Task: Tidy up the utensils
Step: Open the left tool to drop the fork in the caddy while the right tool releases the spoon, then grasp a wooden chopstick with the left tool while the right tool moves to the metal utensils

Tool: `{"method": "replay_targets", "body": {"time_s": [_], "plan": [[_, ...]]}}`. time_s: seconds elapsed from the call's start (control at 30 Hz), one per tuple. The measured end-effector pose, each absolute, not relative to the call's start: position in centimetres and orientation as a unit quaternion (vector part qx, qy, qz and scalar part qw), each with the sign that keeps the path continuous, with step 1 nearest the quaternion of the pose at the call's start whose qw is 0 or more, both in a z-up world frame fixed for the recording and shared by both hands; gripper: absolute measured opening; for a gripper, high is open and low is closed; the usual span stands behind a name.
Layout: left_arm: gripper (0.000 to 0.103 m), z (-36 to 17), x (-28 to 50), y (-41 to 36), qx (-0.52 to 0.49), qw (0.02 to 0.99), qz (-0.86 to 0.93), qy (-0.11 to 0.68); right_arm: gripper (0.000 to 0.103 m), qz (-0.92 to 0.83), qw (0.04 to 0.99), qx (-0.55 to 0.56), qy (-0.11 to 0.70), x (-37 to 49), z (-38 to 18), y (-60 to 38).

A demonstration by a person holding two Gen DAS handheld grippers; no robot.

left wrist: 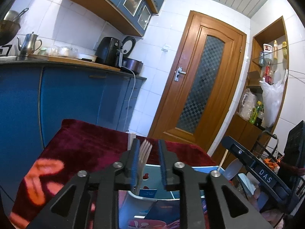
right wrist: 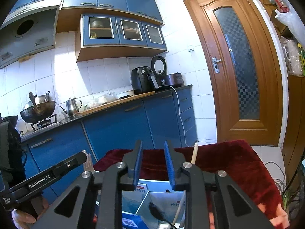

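Forks (left wrist: 145, 152) stand in the box (left wrist: 152, 171) between the left gripper's (left wrist: 147, 150) part-open jaws, unheld; right gripper (right wrist: 153, 158) part-open, empty; sorting seems unfinished.

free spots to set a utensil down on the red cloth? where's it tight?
Bare red cloth lies right of the right gripper, and more left of the left gripper. Crowded: the box under both grippers, with the wooden fork between open left jaws.

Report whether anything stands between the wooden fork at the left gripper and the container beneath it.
Nothing visible does. The wooden fork stands tines up between the open jaws of the left gripper, its handle already running down into the white container. Its lower end is hidden.
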State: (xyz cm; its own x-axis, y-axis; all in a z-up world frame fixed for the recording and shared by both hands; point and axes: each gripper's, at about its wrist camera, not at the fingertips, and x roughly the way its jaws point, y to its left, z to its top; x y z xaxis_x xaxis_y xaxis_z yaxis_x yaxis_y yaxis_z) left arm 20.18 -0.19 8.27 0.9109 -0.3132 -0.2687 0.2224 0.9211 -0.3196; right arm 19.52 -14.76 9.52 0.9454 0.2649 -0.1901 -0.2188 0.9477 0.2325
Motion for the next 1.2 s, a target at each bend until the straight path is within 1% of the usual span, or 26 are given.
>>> {"method": "replay_targets", "body": {"time_s": [0.07, 0.53, 0.87, 1.2], "plan": [[0.029, 8.4, 20.0, -0.2, -0.141, 0.967, -0.141, 0.158, 0.027, 0.123, 0.980, 0.109, 0.110, 19.3, 9.6, -14.8], [0.034, 10.6, 16.0, -0.4, -0.118, 0.968, -0.137, 0.173, 0.029, 0.112, 0.978, 0.116, 0.131, 14.9, 11.1, -15.5], [0.035, 10.0, 12.6, -0.7, -0.084, 0.962, -0.126, 0.227, 0.030, 0.107, 0.974, 0.114, 0.165, 11.1, 11.1, -15.4], [0.036, 8.2, 10.9, 0.2, -0.088, 0.947, -0.113, 0.289, 0.032, 0.109, 0.959, 0.113, 0.234, 9.3, 8.7, -14.7]]}}
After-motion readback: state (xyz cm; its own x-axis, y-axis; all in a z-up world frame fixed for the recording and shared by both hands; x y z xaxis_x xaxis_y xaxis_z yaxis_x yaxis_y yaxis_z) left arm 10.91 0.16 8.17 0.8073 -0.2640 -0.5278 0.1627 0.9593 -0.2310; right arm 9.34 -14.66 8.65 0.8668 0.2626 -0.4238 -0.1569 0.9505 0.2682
